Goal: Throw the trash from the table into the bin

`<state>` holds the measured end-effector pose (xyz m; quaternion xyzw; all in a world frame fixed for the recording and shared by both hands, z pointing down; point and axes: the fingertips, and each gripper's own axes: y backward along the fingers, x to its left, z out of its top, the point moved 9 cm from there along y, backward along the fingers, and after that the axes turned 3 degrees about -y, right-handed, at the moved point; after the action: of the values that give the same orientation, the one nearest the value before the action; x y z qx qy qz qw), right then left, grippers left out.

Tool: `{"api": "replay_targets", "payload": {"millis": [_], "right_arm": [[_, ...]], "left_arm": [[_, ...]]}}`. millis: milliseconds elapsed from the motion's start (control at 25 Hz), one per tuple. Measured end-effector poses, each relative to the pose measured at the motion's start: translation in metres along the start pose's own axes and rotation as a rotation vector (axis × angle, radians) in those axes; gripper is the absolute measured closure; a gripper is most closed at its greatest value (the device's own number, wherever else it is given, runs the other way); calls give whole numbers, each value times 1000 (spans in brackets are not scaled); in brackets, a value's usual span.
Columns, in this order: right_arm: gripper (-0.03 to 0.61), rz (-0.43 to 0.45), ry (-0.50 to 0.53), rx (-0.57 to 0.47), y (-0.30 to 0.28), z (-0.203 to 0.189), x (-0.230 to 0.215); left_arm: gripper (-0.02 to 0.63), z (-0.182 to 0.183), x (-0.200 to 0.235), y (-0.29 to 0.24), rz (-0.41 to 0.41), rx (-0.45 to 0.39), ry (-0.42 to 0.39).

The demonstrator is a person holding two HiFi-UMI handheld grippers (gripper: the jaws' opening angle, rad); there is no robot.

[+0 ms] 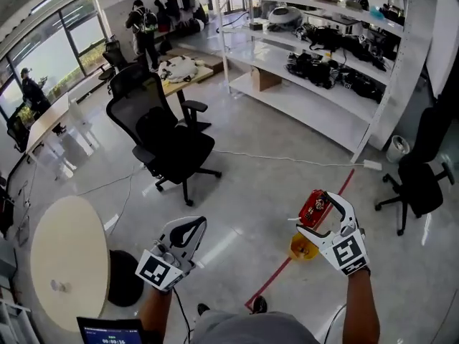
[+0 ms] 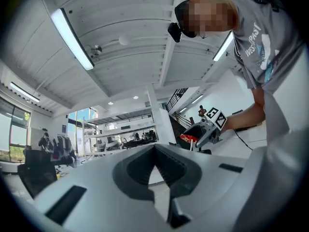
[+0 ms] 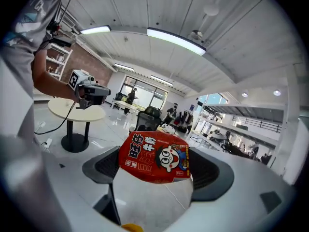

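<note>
Red packet [image 3: 154, 158] pinched in right gripper [image 3: 155, 172] above yellow tub [image 1: 303, 248] | seemed light, crushable; mid-body hold suited | left gripper [image 2: 155, 161] pressed together, empty

Grey short-sleeved T-shirt [image 2: 263, 47], teal print

left tool [image 1: 195, 224] closed; right tool [image 1: 321, 201] clamped

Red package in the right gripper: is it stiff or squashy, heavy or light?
Probably light: the right gripper holds the red package aloft without sag. Its faces look flat, so it is likely fairly stiff. The glossy print suggests it may slip.
</note>
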<state>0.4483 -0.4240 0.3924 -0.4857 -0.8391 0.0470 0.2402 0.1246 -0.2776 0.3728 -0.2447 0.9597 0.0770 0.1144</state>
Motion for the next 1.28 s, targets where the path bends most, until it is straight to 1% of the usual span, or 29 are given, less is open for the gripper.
{"api": "replay_targets", "payload": {"millis": [80, 240, 320, 440, 640, 880, 1000, 1120, 1280], "right_arm": [[149, -30, -34, 44, 10, -29, -16], [149, -75, -101, 136, 22, -87, -46], [149, -86, -135, 175, 25, -117, -60], [149, -85, -190, 224, 23, -159, -72], [149, -60, -244, 323, 14, -221, -86], [147, -41, -318, 378, 1, -258, -93], [149, -31, -341, 401, -7, -272, -94], [147, -30, -366, 409, -11, -281, -95], [147, -37, -369, 421, -13, -284, -98]], "left_arm": [[571, -5, -5, -28, -46, 18, 6], [571, -5, -18, -77, -138, 4, 1], [571, -6, -22, -95, -171, 17, -5], [571, -12, -25, -113, -195, 52, -4], [571, -18, -29, -135, -218, 50, 4], [571, -24, -25, -140, -222, 102, 0], [571, -27, -19, -137, -214, 105, 2], [571, -28, -17, -133, -208, 114, 0], [571, -27, -16, -125, -200, 124, -6]]}}
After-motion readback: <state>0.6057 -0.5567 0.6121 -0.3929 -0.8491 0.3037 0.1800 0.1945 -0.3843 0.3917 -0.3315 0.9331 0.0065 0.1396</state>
